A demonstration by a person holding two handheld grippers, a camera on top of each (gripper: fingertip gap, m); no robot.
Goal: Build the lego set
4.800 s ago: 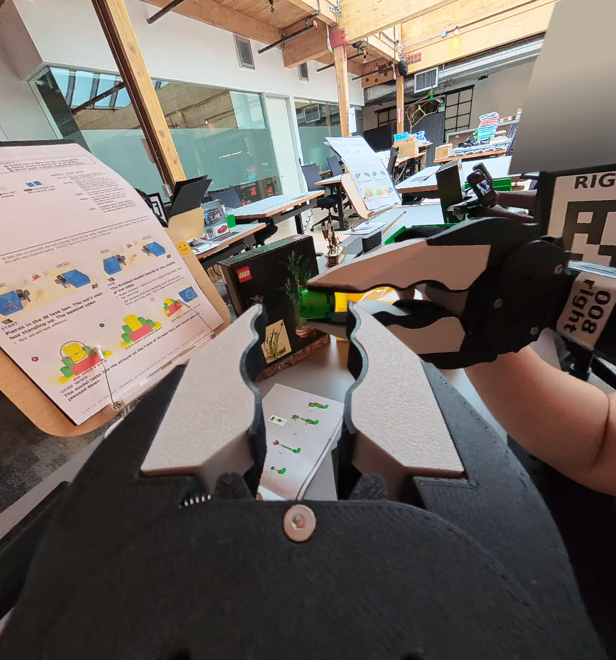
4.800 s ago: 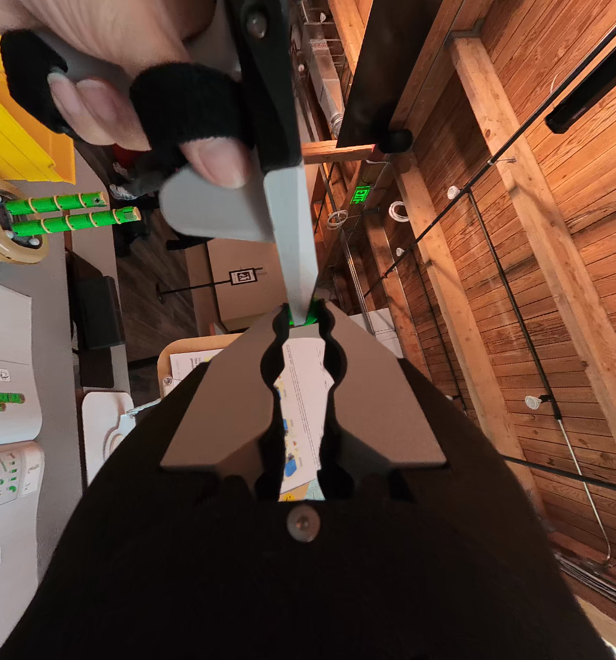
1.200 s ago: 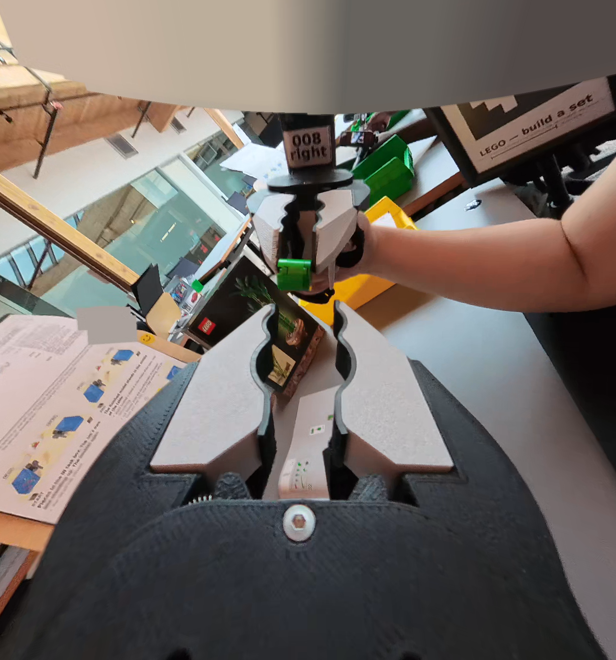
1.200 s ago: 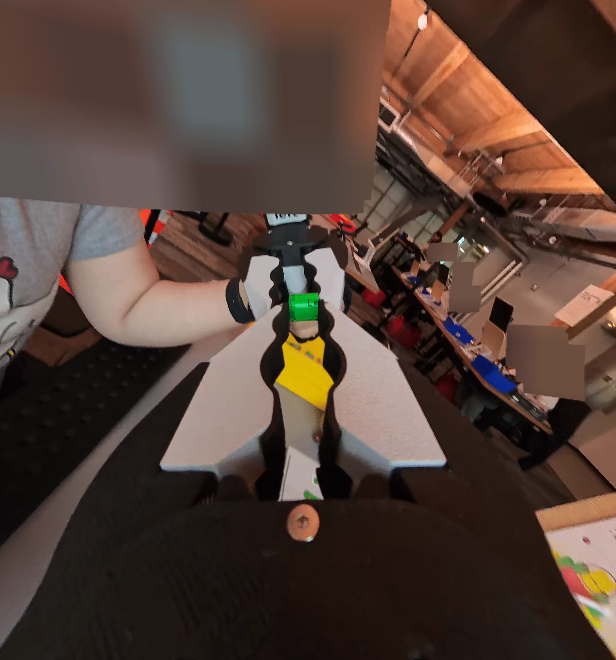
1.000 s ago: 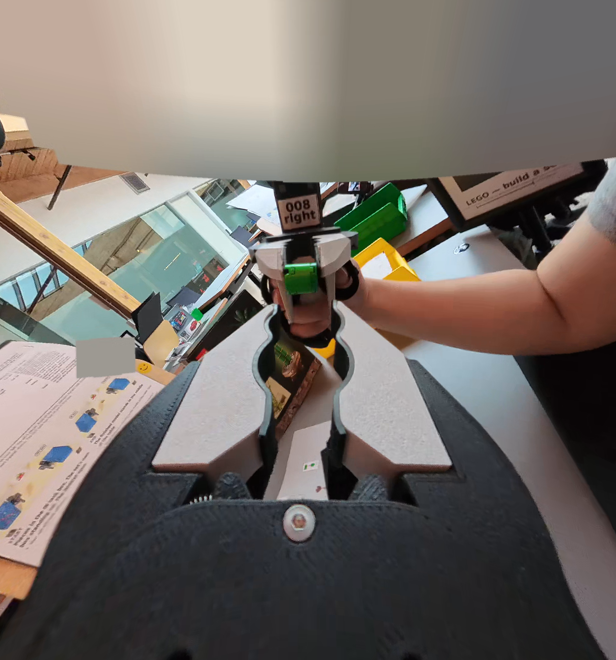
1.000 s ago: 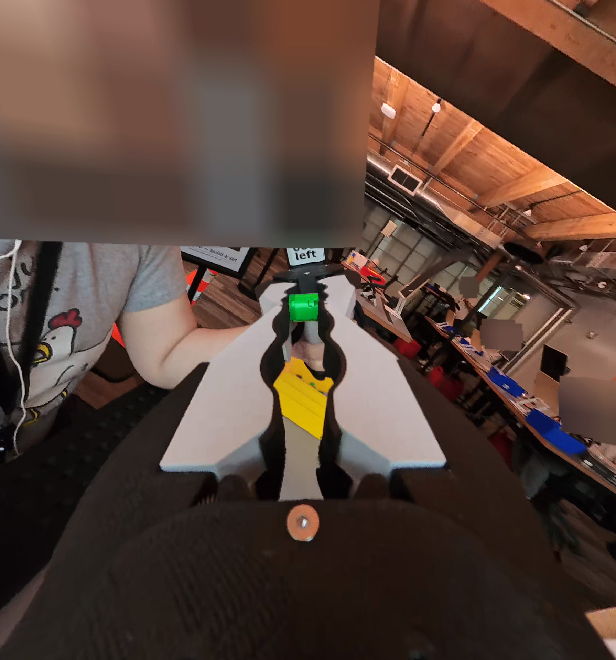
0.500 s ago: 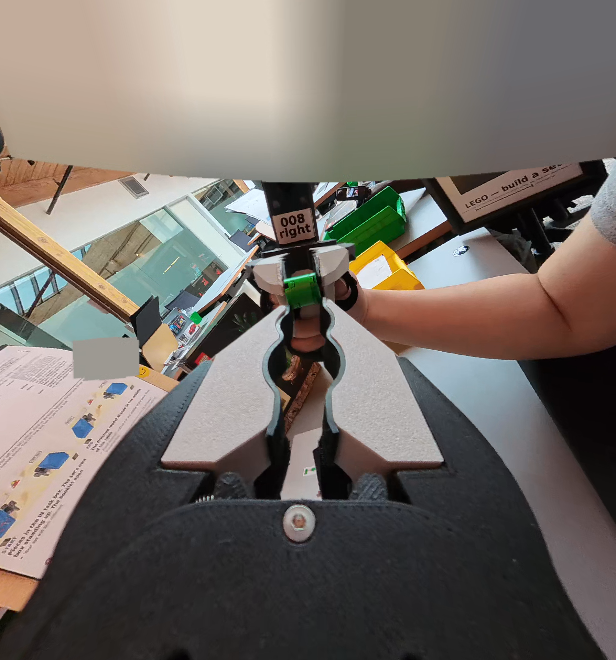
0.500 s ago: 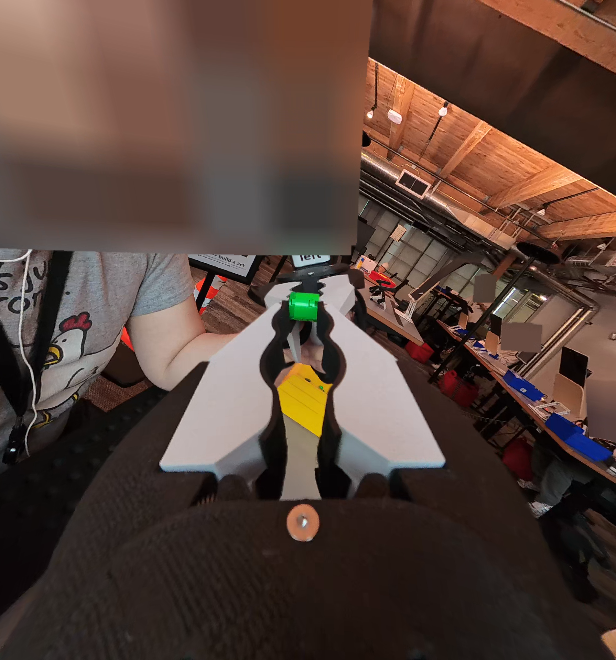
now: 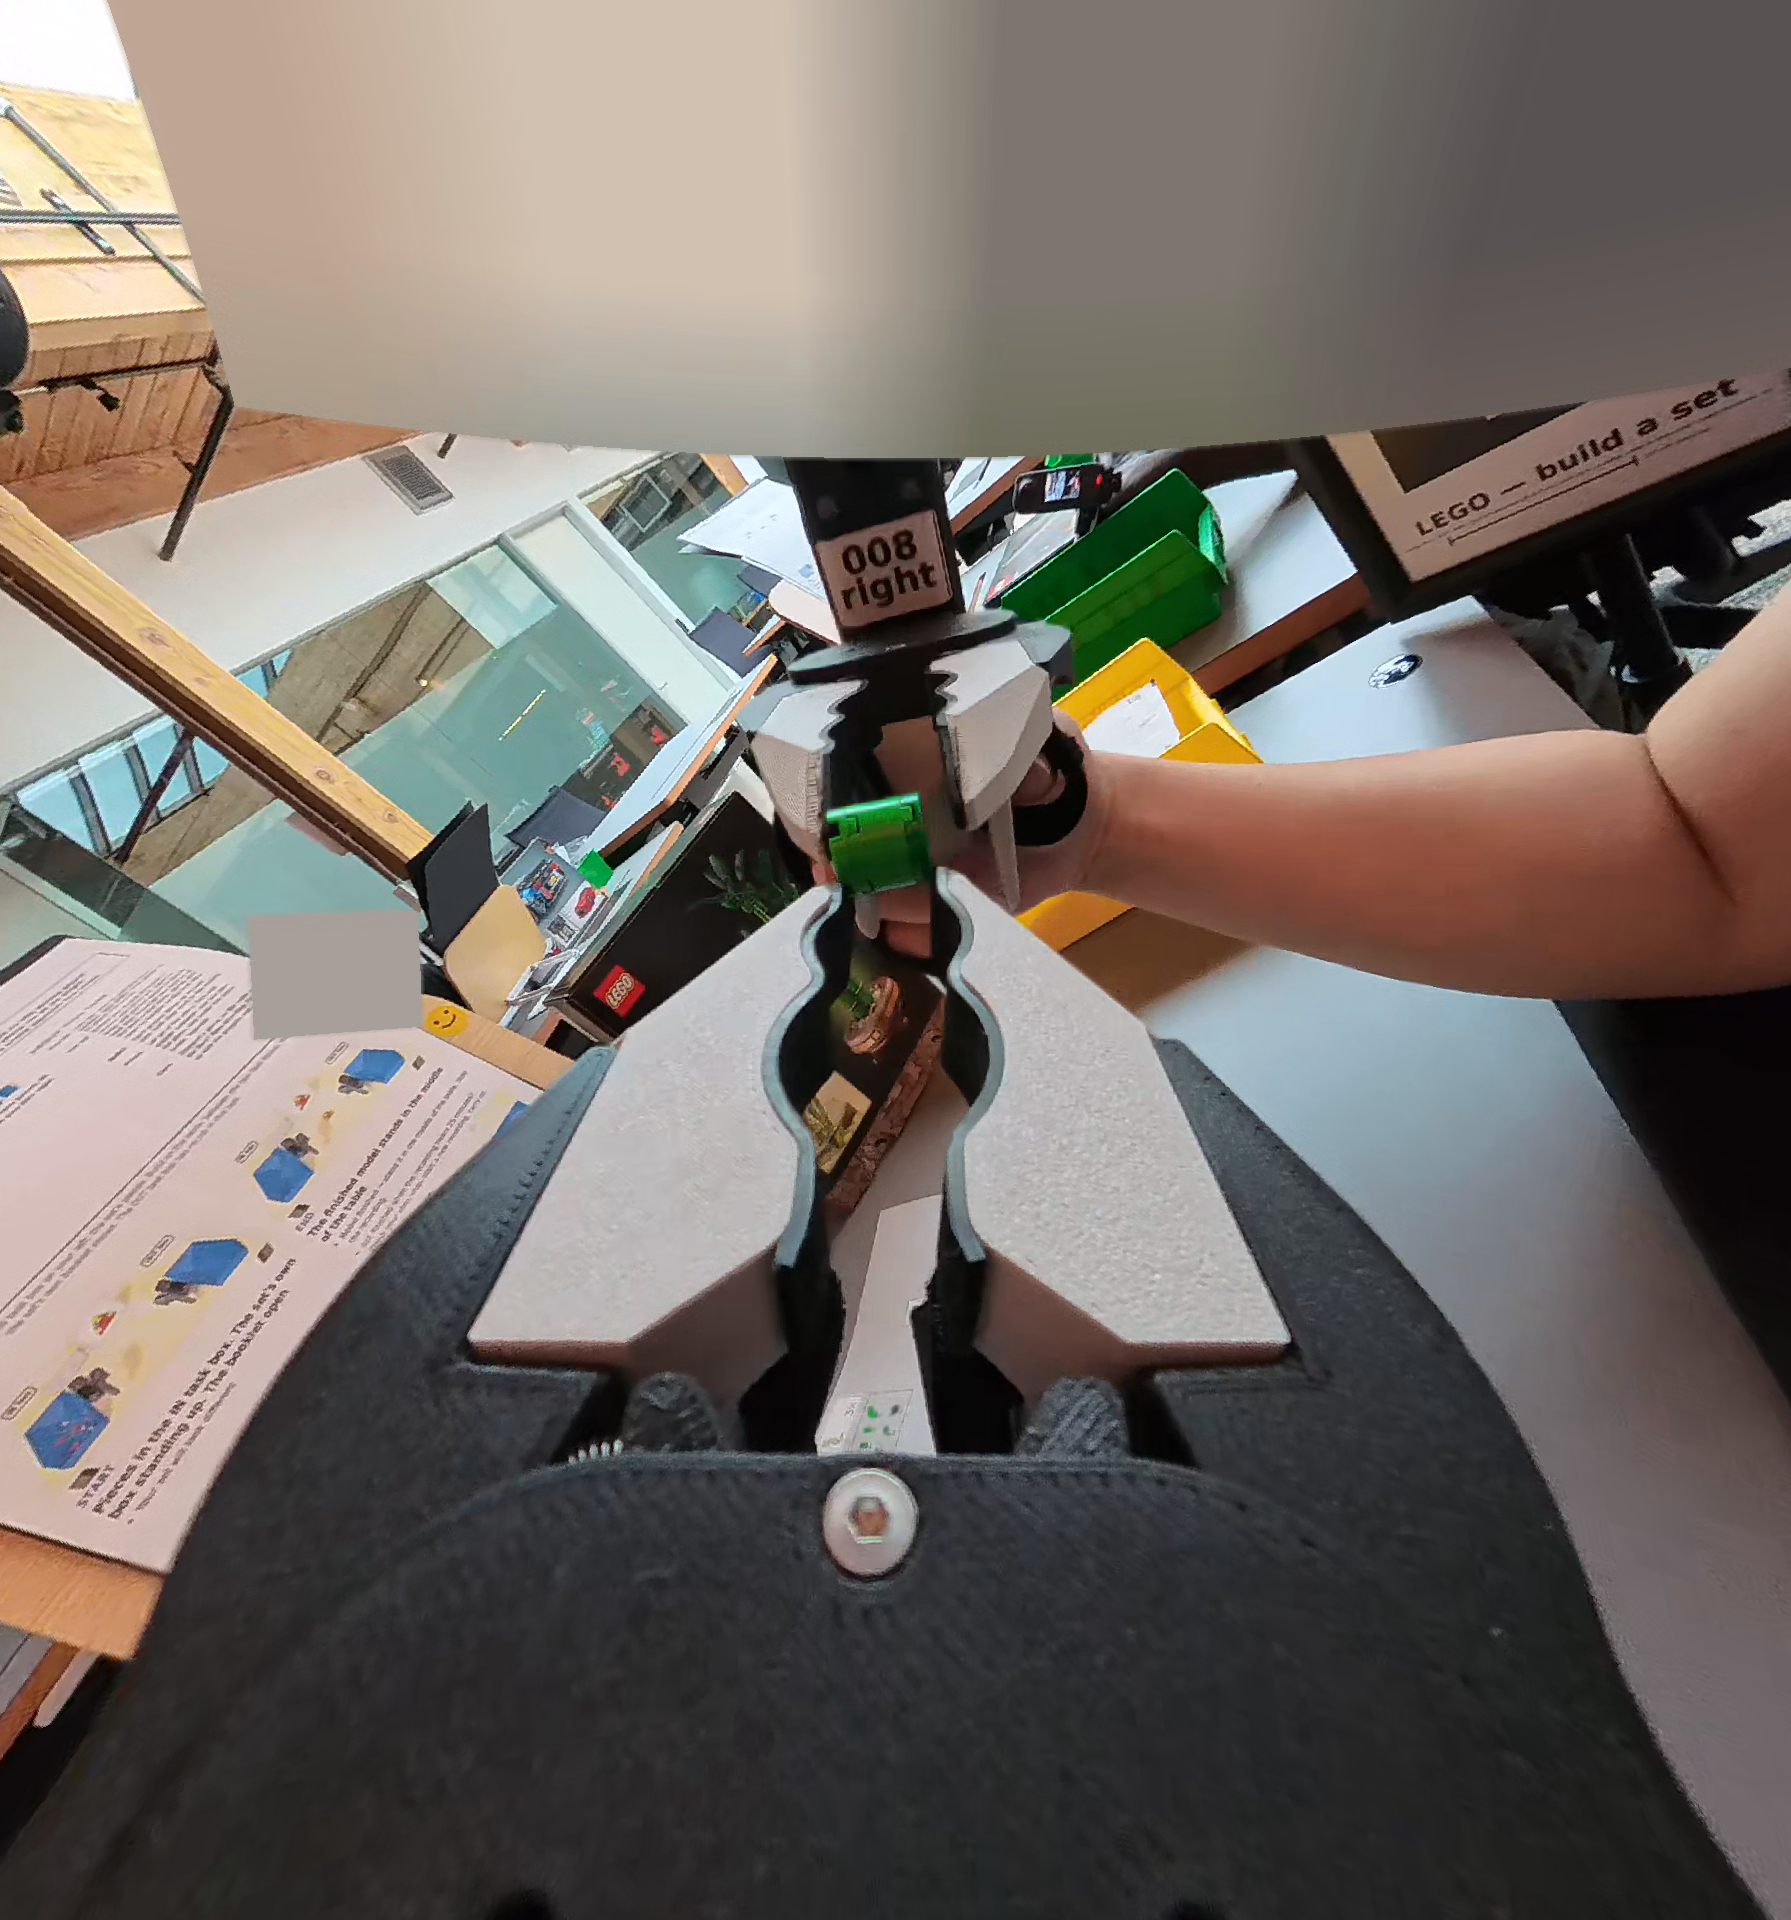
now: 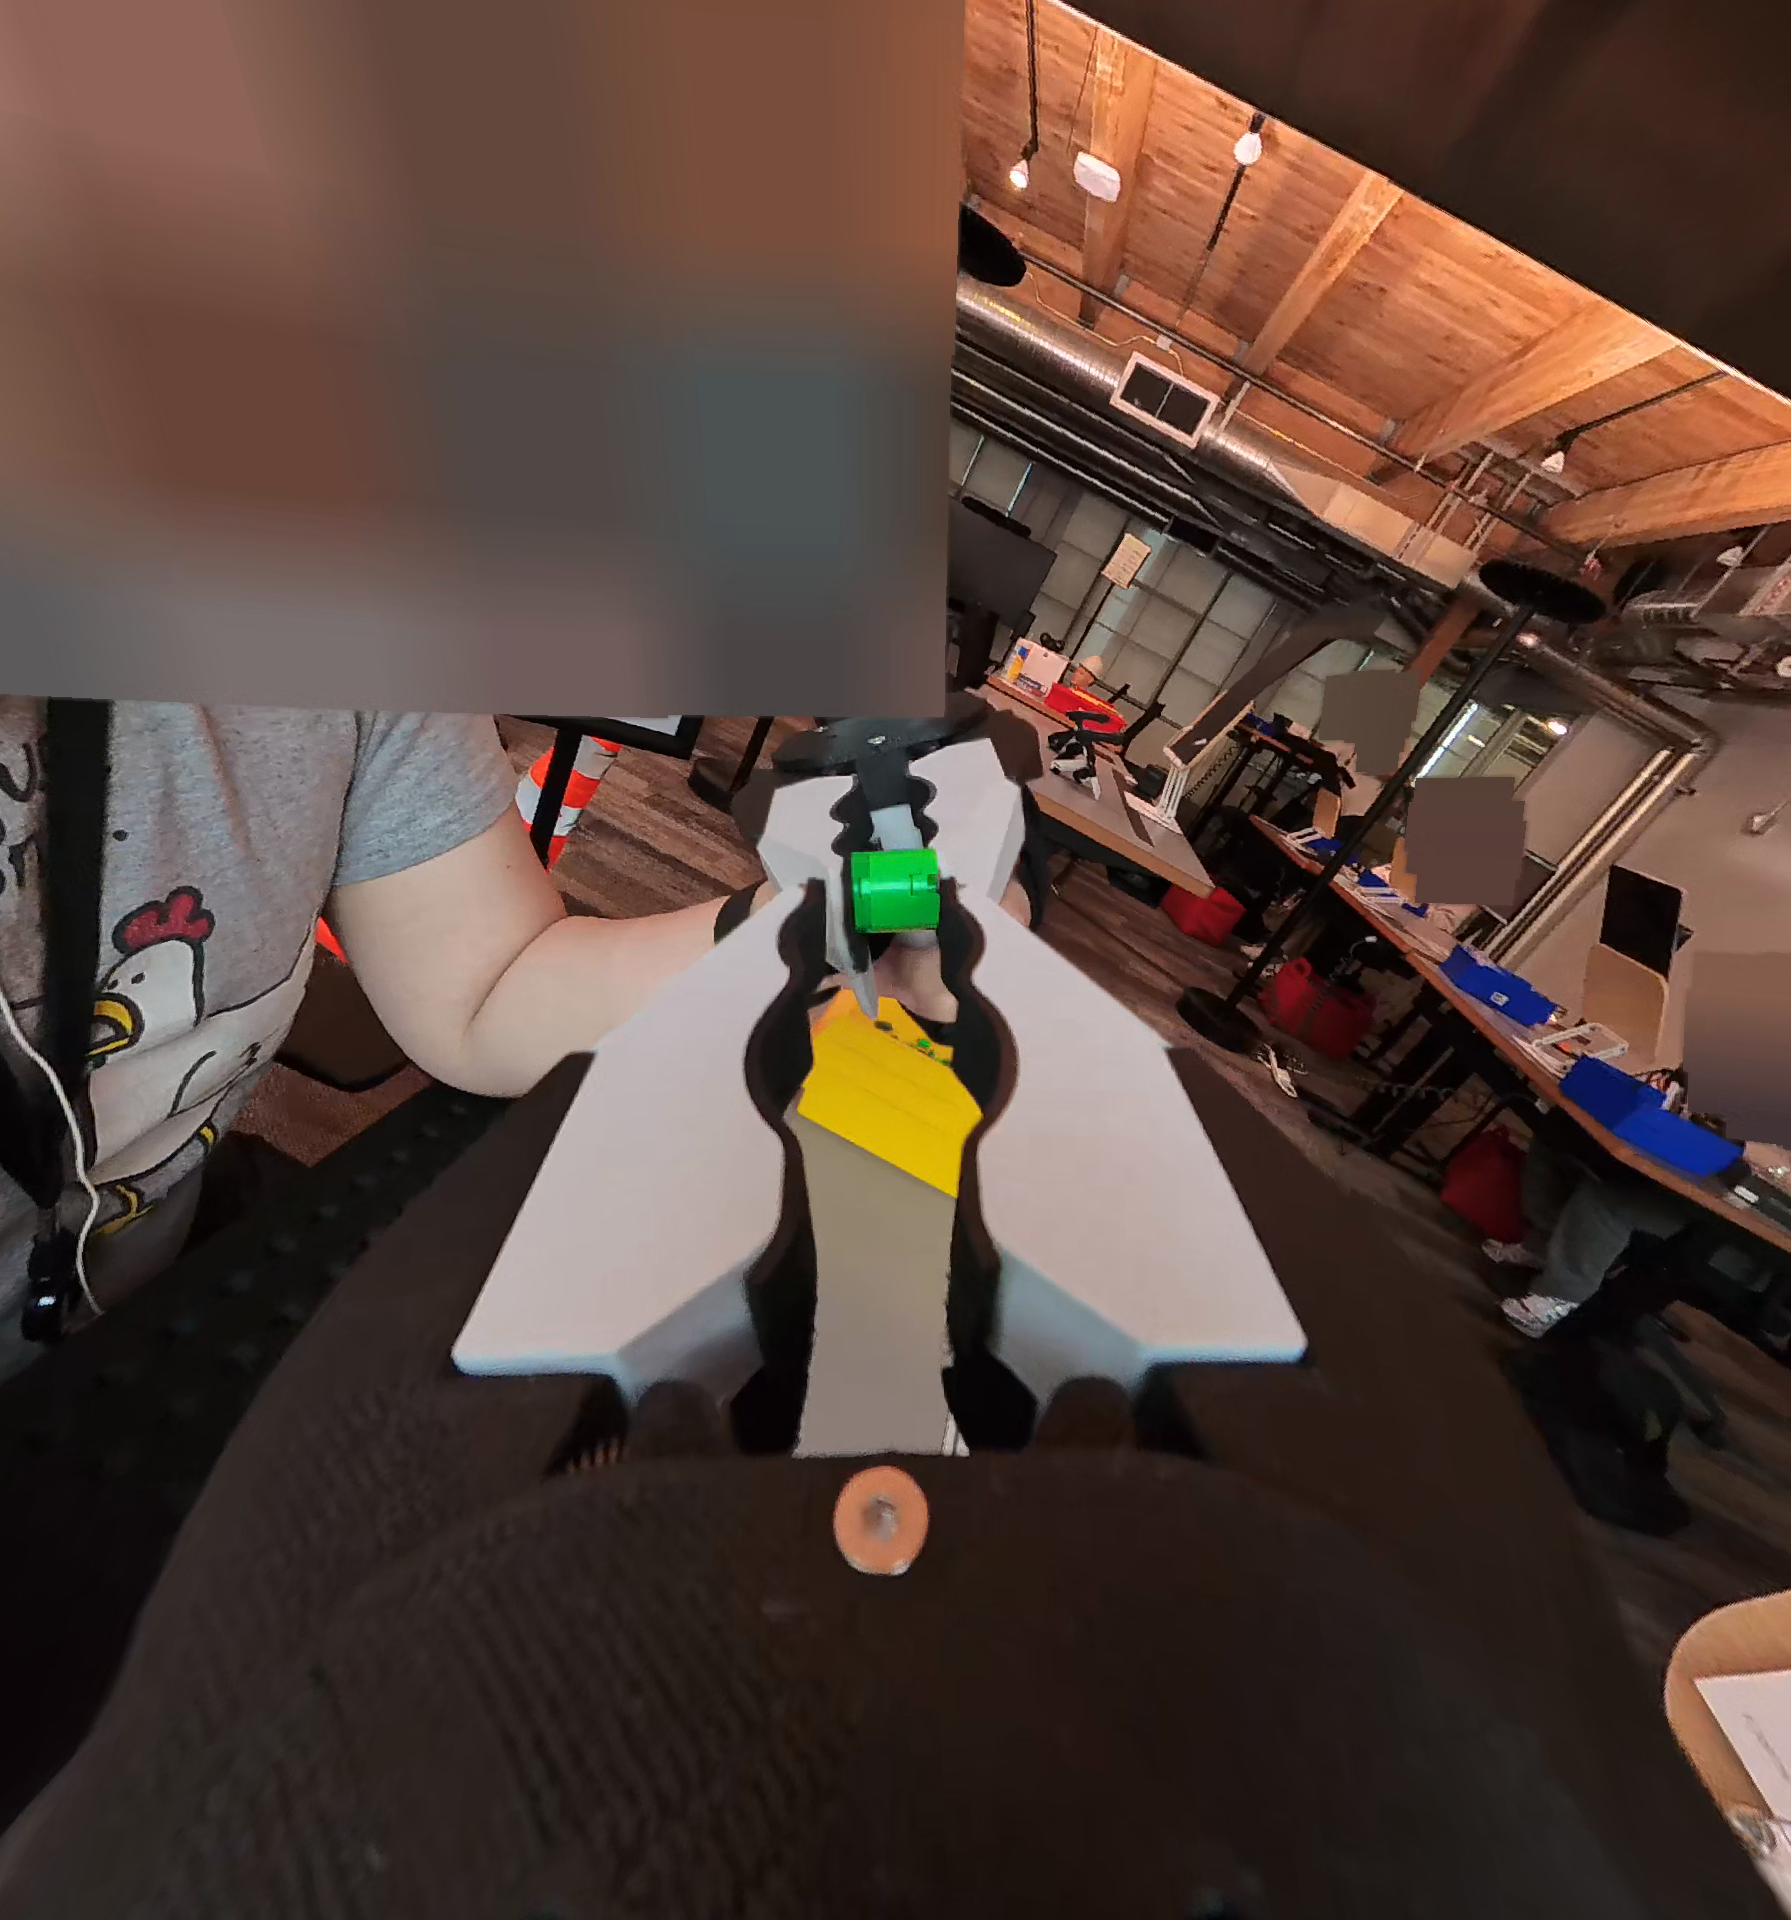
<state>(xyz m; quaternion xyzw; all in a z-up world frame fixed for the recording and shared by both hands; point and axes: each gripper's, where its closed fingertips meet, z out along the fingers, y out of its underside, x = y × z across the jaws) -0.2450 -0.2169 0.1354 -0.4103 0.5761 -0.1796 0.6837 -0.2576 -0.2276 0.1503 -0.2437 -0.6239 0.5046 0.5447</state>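
Observation:
A small round green lego piece (image 9: 875, 844) is held in the air between the two grippers, which face each other tip to tip. My left gripper (image 9: 886, 896) is shut on it at the fingertips. My right gripper (image 10: 886, 889) has its jaws a little apart around the same piece (image 10: 893, 889). In the left wrist view the right gripper's white fingers (image 9: 990, 774) stand spread on either side of the piece. The left gripper's white fingers (image 10: 984, 821) show just behind the piece in the right wrist view.
A grey table (image 9: 1390, 1143) lies below, with a yellow bin (image 9: 1151, 707), green bins (image 9: 1119, 582), a black lego box (image 9: 662, 935) and a white booklet (image 9: 880, 1320). An instruction sheet on a wooden board (image 9: 143, 1195) stands at left. The person's forearm (image 9: 1390, 862) crosses from the right. Only a small space, under 4 cm, lies between the two pairs of fingers.
The grippers turned to face each other and came together. The left gripper closed on the green piece that the right one held. The right jaws have now widened slightly.

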